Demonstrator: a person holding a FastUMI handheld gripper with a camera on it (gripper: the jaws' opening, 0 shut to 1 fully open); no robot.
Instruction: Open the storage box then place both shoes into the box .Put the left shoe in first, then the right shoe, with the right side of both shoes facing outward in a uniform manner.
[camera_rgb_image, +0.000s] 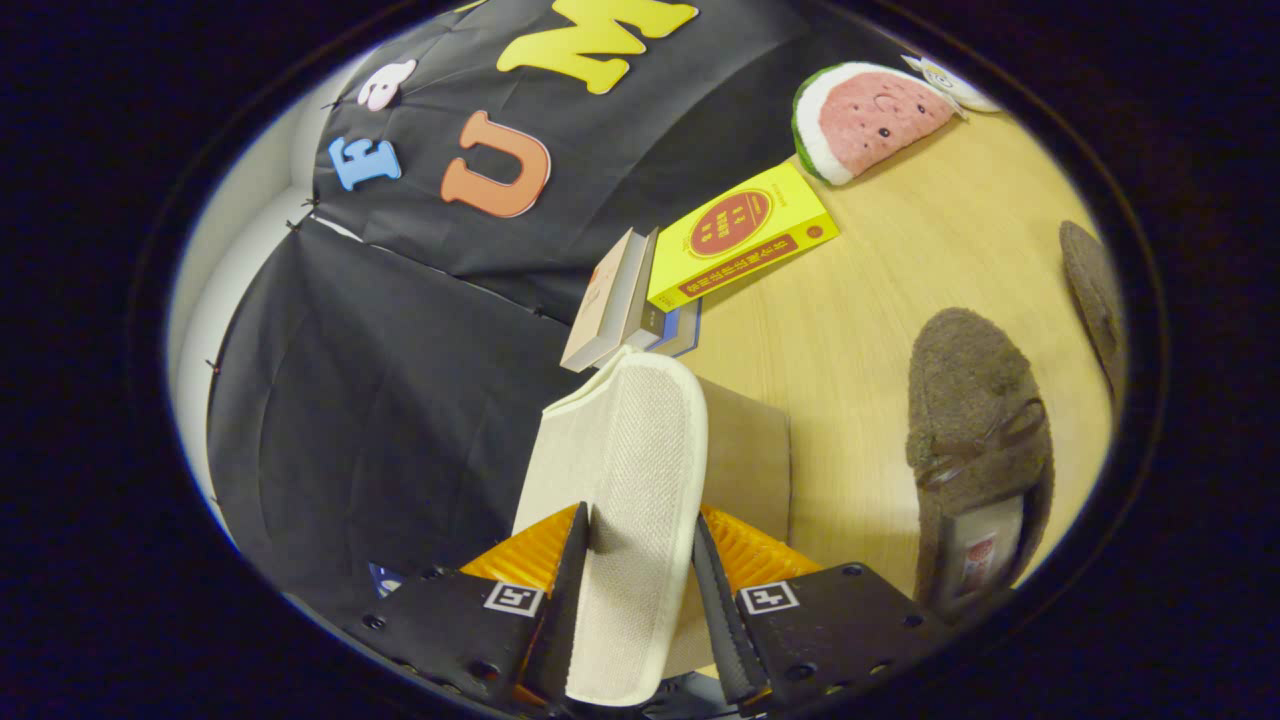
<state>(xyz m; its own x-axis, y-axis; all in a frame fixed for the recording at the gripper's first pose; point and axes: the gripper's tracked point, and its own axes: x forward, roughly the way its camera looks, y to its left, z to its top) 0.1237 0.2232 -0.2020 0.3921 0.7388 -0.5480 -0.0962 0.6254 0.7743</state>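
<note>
Gripper view, looking along the jaws: the gripper (640, 560) has its two fingers closed against the sides of a cream slipper (625, 500), which stands on edge between them, sole side showing, toe pointing away. Right behind the slipper is a tan box (745, 455), its flat panel partly hidden by the slipper; whether it is open cannot be told. Beyond the box, at the back edge of the wooden worktop (850, 330), a few books (625, 300) stand against the black cloth wall, with a yellow book (745, 235) lying flat just past them. Farther along sits a watermelon-slice plush toy (865, 120). To the right of the box, across a bare strip of worktop, lies a brown fuzzy shoe (975, 440), and another brown shoe (1095, 295) lies farther right, well apart from it.
</note>
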